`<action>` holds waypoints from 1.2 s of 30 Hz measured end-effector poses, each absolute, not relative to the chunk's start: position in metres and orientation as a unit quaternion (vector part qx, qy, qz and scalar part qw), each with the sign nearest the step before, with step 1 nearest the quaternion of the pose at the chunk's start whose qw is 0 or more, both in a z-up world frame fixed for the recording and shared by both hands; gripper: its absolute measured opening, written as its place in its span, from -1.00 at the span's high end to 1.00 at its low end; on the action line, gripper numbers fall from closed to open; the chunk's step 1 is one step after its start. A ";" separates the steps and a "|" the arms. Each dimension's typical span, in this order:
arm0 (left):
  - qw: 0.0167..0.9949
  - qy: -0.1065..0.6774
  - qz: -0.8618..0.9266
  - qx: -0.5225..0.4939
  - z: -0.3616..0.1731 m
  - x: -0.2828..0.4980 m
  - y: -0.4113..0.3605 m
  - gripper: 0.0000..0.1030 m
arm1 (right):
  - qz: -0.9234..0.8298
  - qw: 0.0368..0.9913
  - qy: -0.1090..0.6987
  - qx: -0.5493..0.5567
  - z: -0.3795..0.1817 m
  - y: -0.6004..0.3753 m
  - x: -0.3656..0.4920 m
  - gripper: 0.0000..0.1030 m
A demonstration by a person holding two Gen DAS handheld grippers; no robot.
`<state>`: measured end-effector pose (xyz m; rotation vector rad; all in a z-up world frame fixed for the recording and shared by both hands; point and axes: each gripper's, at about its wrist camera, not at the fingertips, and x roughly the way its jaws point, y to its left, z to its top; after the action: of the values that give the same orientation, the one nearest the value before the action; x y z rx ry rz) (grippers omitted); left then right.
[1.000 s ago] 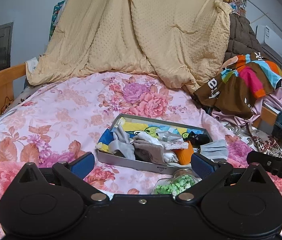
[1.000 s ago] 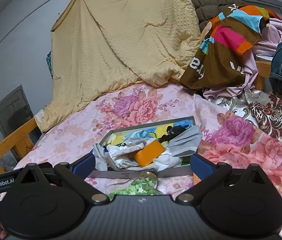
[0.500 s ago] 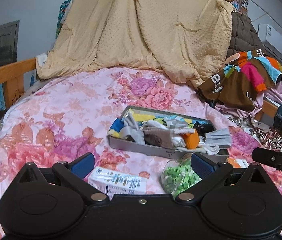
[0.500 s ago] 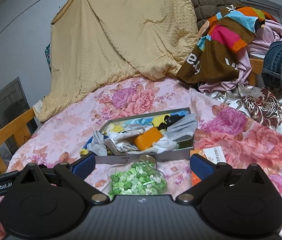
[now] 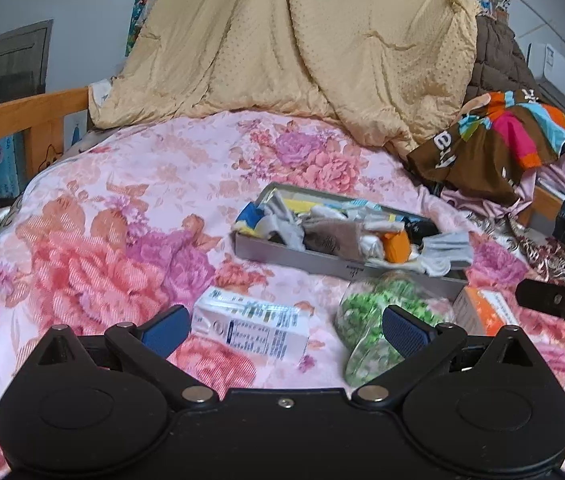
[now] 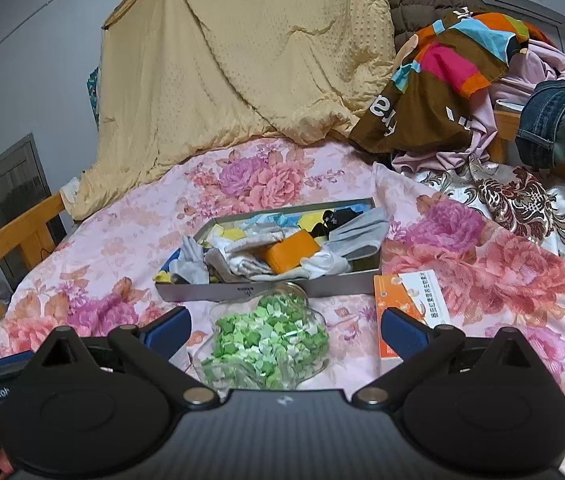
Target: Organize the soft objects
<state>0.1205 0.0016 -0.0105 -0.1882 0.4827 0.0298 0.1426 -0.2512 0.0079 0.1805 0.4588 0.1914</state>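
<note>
Both my tools are pulling back and up from where they sat a second ago: the grey tray (image 5: 290,255) is looking smaller and farther off, and things near the bed's front are coming into view. A white carton (image 5: 251,327) is now showing in the left view; a second ago only the tray and the jar top were showing there. An orange-and-white box (image 6: 410,312) is now lying fully visible by the tray's right corner.

My left gripper (image 5: 282,326) is hovering with jaws wide, holding nothing. My right gripper (image 6: 284,328) is doing the same, jaws wide and empty, straddling the jar in its view.

The soft things, a tangle of socks (image 6: 242,258) in grey, white and beige knit, are heaping in the shallow rectangular tray; one grey piece is draping over the right rim. An orange block (image 6: 291,250) is resting on top of them. A clear glass jar (image 6: 268,344) of green folded stars is lying on its side, its mouth near the tray's front wall.

The floral bedspread (image 5: 122,220) is lying smooth and open to the left of the tray. A wooden rail (image 5: 22,120) is bounding that side. A tan quilt (image 5: 302,40) is hanging behind; piled clothes (image 6: 454,80) are crowding the right.
</note>
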 end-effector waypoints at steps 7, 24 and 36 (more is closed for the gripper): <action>0.964 0.244 0.024 -0.099 -0.015 0.113 0.006 -0.98 | 0.091 0.964 0.237 0.082 0.002 -0.248 0.136 -1.00; 0.963 0.254 0.046 -0.080 -0.022 0.107 0.007 -0.98 | 0.088 0.958 0.265 0.064 -0.008 -0.239 0.129 -1.00; 0.962 0.257 0.052 -0.078 -0.024 0.104 0.007 -0.98 | 0.085 0.957 0.273 0.049 -0.012 -0.233 0.126 -0.99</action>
<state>0.1045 0.0071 -0.0240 -0.1575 0.5206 0.1055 0.1261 -0.2334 -0.0122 0.0999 0.5547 0.1721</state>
